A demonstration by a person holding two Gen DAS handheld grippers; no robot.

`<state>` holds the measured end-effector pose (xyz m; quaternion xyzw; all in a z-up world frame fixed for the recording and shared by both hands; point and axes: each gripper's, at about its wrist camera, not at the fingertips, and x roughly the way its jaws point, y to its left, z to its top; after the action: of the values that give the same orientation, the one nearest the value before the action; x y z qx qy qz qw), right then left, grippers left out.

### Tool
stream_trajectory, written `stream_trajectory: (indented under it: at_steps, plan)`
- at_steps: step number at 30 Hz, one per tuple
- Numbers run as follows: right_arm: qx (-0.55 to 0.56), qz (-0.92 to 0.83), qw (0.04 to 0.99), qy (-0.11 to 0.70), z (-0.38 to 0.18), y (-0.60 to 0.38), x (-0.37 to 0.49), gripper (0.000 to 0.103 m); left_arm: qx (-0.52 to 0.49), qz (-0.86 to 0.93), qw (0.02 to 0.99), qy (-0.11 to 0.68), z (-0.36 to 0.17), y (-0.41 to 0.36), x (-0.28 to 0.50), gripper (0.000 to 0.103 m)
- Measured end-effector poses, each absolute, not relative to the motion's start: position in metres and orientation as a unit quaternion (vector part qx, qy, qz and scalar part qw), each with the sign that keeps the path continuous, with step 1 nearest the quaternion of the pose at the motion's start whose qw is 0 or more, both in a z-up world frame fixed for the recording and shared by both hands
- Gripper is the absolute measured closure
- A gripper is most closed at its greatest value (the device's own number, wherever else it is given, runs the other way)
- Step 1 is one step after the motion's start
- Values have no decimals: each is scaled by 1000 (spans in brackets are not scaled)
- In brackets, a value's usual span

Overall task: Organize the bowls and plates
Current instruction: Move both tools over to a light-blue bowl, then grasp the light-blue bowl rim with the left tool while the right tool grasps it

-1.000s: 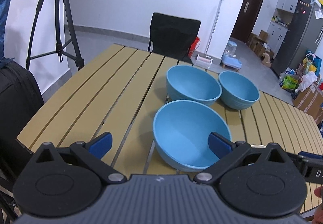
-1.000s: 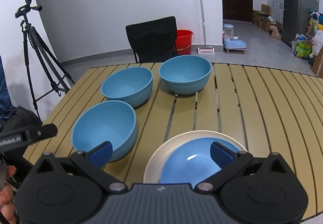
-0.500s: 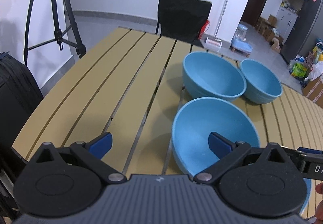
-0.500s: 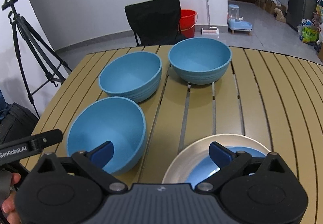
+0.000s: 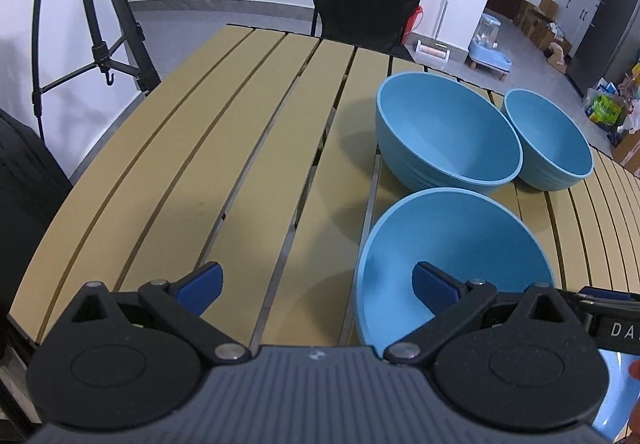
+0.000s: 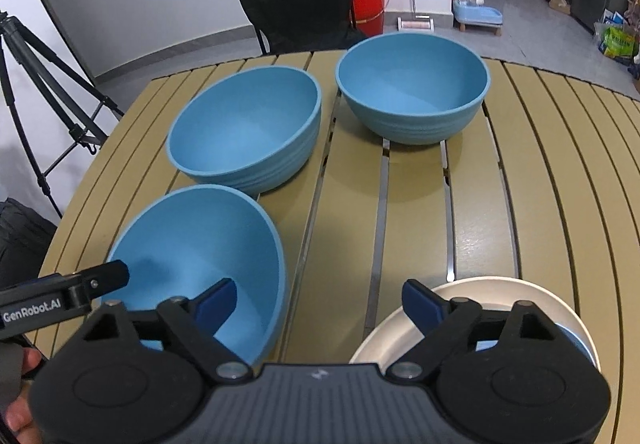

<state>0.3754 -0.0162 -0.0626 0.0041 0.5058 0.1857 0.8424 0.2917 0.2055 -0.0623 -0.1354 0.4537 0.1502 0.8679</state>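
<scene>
Three blue bowls stand on the slatted tan table (image 5: 200,164). The nearest bowl (image 5: 456,244) (image 6: 192,244) lies under both grippers. My left gripper (image 5: 316,284) is open and straddles that bowl's left wall, its right finger inside the bowl. My right gripper (image 6: 318,302) straddles the bowl's right wall with its left finger inside; its jaws are closing and the pads do not press on the wall. Two more bowls (image 6: 248,132) (image 6: 412,84) sit farther back. A cream plate (image 6: 500,292) with a blue dish in it lies under the right gripper's right finger.
A black chair (image 6: 300,0) stands behind the table's far edge, with a red bucket (image 6: 370,0) beyond it. A tripod (image 5: 100,24) and a black bag (image 5: 24,184) are off the table's left side. Bare slats (image 6: 540,164) stretch to the right.
Both grippers have come forward and down onto the nearest bowl, which now sits larger and closer between the fingers. The right gripper's fingers have drawn a little closer together.
</scene>
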Motion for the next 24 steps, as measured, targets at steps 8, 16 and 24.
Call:
stream_trajectory:
  at_steps: [8, 16, 24]
  plan:
    - [8, 195, 832, 520, -71, -11, 381, 44, -138, 139, 862, 468, -71, 203, 299, 23]
    - [19, 204, 822, 532, -75, -6, 382, 83, -162, 117, 852, 484, -77, 201, 301, 87]
    - [16, 212, 824, 525, -69, 3, 372, 95, -165, 107, 857, 477, -69, 199, 293, 93]
